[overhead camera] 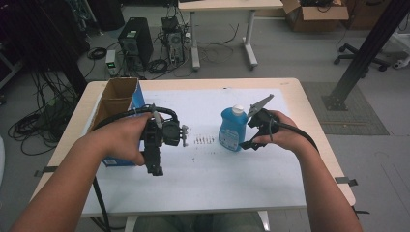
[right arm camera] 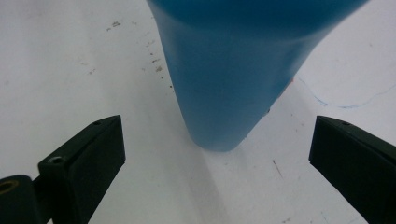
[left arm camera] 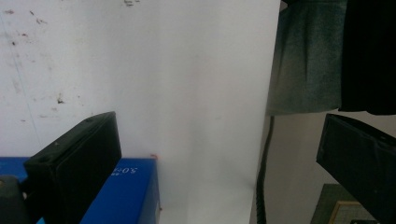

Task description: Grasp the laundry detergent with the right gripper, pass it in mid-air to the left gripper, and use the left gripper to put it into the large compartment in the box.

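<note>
Right claw (right arm camera: 217,172) spread before blue bottle (right arm camera: 233,70), top cropped; left claw (left arm camera: 210,163) spread, blue box (left arm camera: 121,196) half-hidden

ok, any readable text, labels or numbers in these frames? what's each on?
"5.0:" or similar, upside down and cut off, white print on the blue box in the left gripper view: only partly legible.
Blue bottle label: too small and blurred to read.
Nothing else legible.

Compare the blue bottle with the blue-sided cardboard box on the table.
The bottle is translucent blue plastic with a white cap; the box is brown cardboard with blue printed sides. The bottle is capped; the box is open-topped. The bottle stands mid-table by the right gripper, whose open jaws face it; the box sits at the left edge behind the left hand. Both stand upright.
</note>
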